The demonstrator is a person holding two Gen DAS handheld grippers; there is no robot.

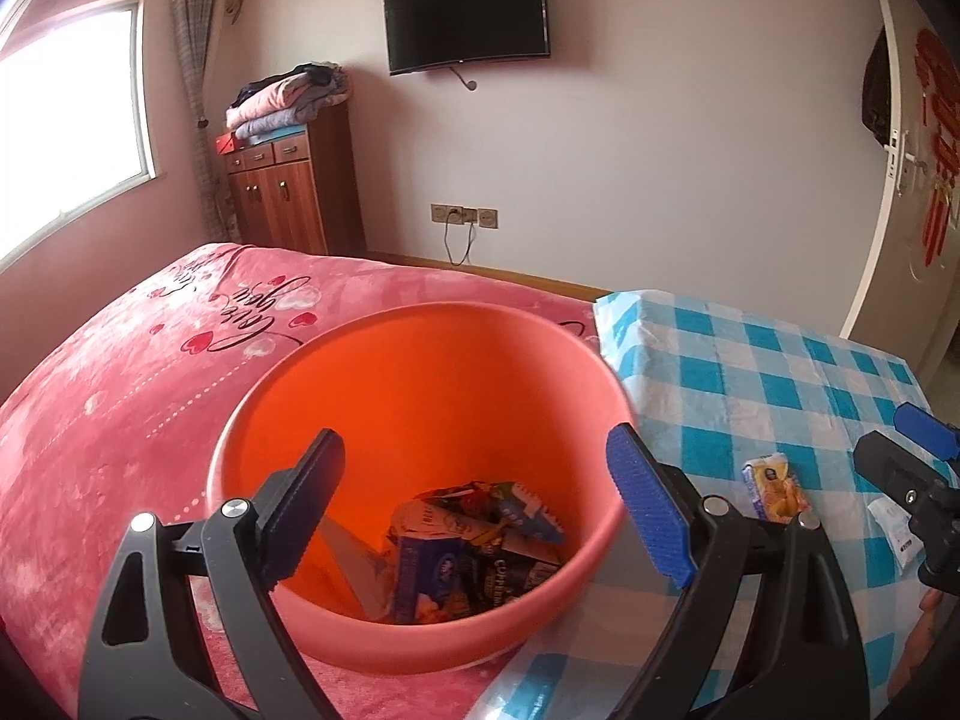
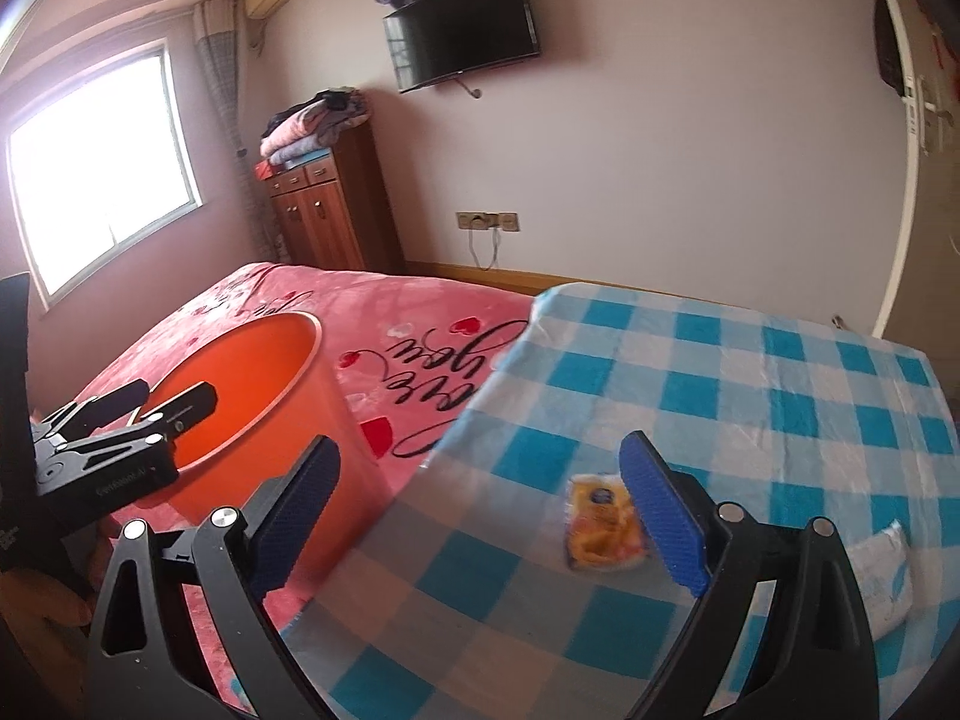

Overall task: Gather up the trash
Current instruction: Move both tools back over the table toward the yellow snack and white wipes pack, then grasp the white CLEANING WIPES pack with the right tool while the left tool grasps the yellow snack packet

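On a bed covered by a pink heart-print blanket (image 1: 120, 372), an orange bin (image 1: 420, 396) stands upright beside a table draped in a blue-and-white checked cloth (image 1: 780, 372). The left gripper (image 1: 474, 498) hangs over the bin's mouth, its jaws wide apart and nothing between them; crumpled snack wrappers and a small blue carton (image 1: 474, 552) lie heaped at the bottom of the bin.

On the checked cloth, a yellow snack packet (image 2: 603, 525) lies flat near the table's front edge. The right gripper (image 2: 480, 516) is aimed down over the table with its jaws spread wide and empty; the packet sits just inside the blue-padded right finger, partly hidden behind it, and whether the pad touches it cannot be told through the blur. A white sachet (image 2: 882, 570) lies further right on the cloth, outside that finger. From the left wrist camera, the same yellow packet shows just right of the bin, on the cloth, with the right gripper's tips entering at the frame's right edge above the white sachet.

Against the far wall stand a wooden cabinet (image 1: 288, 192) stacked with folded clothes, and a dark wall-mounted television (image 1: 468, 18) hangs above. A bright window (image 1: 66, 120) fills the left side.
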